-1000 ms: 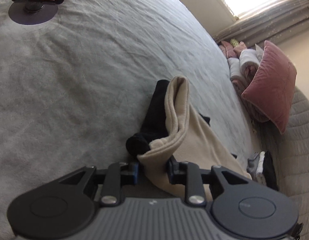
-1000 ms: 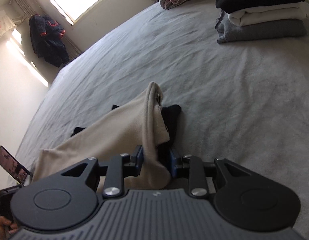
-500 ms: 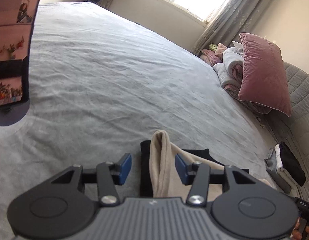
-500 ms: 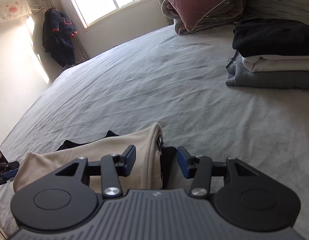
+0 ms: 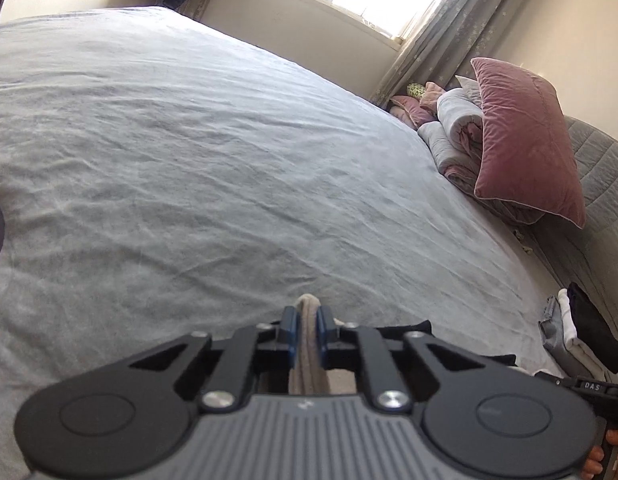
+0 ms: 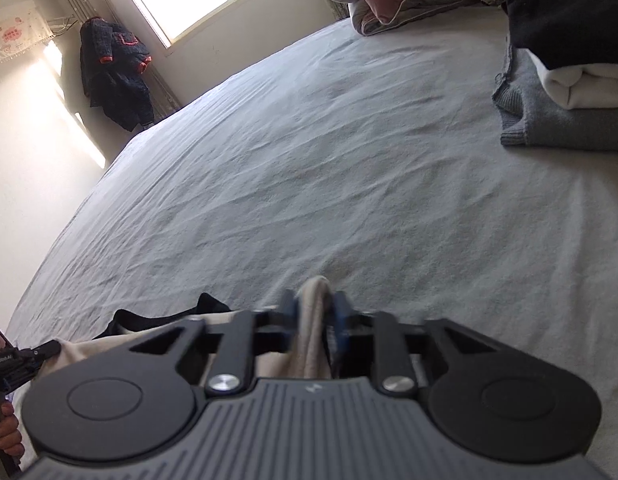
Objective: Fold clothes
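The left gripper point(image 5: 307, 330) is pinching a fold of the beige garment point(image 5: 308, 354) tightly between its blue pads point(image 5: 289, 330), and the right gripper point(image 6: 313, 320) is clamping another fold of the same cloth point(image 6: 311, 332) the same way. The garment, with black fabric point(image 6: 157, 316) showing at its edges, is lying low on the grey bedsheet point(image 5: 189, 168). Farther out, a stack of folded clothes point(image 6: 569, 80) is sitting on the bed, and a pink pillow point(image 5: 525, 140) is leaning near the window.
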`<state>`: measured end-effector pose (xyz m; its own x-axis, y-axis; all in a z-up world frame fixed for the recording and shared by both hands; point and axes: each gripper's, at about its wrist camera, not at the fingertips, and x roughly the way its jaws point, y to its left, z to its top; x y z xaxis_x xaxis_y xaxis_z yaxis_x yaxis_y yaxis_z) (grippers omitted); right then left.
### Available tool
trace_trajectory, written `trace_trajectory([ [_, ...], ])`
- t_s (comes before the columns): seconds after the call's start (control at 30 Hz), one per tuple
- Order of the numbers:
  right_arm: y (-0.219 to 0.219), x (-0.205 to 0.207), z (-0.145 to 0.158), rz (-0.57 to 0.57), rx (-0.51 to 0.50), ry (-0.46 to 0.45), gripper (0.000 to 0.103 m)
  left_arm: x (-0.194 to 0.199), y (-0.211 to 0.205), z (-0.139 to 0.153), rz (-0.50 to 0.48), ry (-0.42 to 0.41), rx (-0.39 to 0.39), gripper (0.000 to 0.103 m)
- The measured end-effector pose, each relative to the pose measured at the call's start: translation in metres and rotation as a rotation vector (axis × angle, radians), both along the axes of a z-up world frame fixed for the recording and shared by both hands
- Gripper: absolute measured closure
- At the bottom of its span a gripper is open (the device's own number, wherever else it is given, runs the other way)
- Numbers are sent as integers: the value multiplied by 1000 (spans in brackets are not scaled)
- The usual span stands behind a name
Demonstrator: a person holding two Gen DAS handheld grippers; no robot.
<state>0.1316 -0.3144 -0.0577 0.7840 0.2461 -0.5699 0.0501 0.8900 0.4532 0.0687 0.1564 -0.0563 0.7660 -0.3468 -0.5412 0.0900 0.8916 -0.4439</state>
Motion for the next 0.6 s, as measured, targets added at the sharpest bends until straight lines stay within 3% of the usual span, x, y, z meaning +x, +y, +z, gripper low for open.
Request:
trace_trajectory([
  [0.2,4,-24,20,-72,-59,-145,89,-18,5,7,-33,-178,22,95],
  [0.3,6,-16,13,-63,-105,-103,89,-9,2,0,-28,-140,63,95],
  [0.4,14,-4,-4,-38,-172,-24,89,0,-12,-15,-42,-86,170,94],
  [0.5,20,-2,-7,-22,-243,-10,88,1,-22,-20,-51,-75,244,91],
  [0.6,23,-8,3,-37,-292,-38,75,-4,-19,-5,-16,-85,239,83],
])
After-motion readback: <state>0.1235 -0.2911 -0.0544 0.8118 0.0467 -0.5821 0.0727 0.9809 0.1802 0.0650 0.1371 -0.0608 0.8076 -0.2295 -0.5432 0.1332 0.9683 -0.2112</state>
